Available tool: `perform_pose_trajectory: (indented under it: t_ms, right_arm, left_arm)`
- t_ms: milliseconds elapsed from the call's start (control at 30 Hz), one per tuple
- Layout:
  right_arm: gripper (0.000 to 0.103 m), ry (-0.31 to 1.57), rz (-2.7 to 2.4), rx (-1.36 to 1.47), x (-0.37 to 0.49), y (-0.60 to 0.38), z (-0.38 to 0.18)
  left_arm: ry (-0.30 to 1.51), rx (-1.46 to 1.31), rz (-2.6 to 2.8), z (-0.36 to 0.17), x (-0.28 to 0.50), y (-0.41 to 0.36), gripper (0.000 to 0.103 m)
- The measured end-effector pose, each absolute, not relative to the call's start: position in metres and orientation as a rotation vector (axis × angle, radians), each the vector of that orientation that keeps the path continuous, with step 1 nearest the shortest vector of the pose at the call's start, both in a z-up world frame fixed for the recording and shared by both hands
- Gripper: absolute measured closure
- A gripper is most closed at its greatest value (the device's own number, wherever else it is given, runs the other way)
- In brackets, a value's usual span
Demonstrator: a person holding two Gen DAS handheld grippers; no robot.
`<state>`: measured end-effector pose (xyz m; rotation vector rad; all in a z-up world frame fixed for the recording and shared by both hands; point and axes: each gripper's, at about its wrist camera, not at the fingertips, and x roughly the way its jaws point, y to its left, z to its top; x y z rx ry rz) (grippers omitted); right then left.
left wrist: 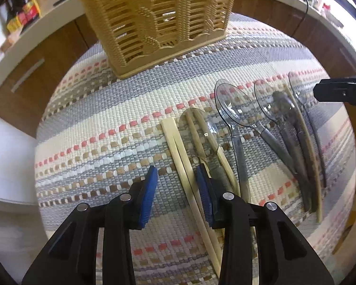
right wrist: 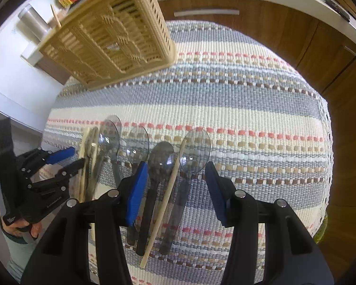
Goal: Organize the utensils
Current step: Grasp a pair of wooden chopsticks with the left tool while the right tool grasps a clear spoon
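Striped woven mat (left wrist: 111, 123) spread over the bench, tan slatted basket (left wrist: 154, 19) standing at its far side. Clear plastic spoons (right wrist: 159, 159) and wooden chopsticks (left wrist: 178, 152) laid side by side nearer. Left claw (left wrist: 176, 185) partly open astride one chopstick pair, right claw (right wrist: 174, 185) partly open over two spoons, gripping nothing.

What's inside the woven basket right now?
Through the slats of the basket only something pale or shiny glints, impossible to identify. In the right wrist view, one wooden stick rises by its rim.

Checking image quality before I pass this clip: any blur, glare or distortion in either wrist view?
Left wrist view: strong fisheye bulge in the striped mat, basket soft and smeared, glints on the clear spoons. Right wrist view: same bulge, basket slightly blurred, bright counter washed out at left, spoon bowls catching highlights.
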<state>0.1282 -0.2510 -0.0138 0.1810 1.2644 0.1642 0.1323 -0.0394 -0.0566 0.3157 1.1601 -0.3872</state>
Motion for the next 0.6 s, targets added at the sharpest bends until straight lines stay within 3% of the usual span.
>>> perform_pose_trajectory:
  t_ms: [100, 133, 233, 600]
  right_arm:
    - [0.059, 1.298, 0.150, 0.154, 0.128, -0.247, -0.022]
    - [0.065, 1.314, 0.147, 0.144, 0.128, -0.245, -0.026]
    - [0.069, 1.343, 0.137, 0.142, 0.126, -0.246, -0.033]
    - [0.073, 1.345, 0.062, 0.094, 0.137, -0.246, -0.052]
  left_arm:
    - [1.148, 0.328, -0.398, -0.056, 0.128, -0.045, 0.088]
    - [1.144, 0.318, -0.398, -0.057, 0.127, -0.043, 0.089]
    - [1.140, 0.268, -0.399, -0.057, 0.124, -0.036, 0.091]
    - [1.145, 0.157, -0.289, -0.053, 0.139, 0.027, 0.092]
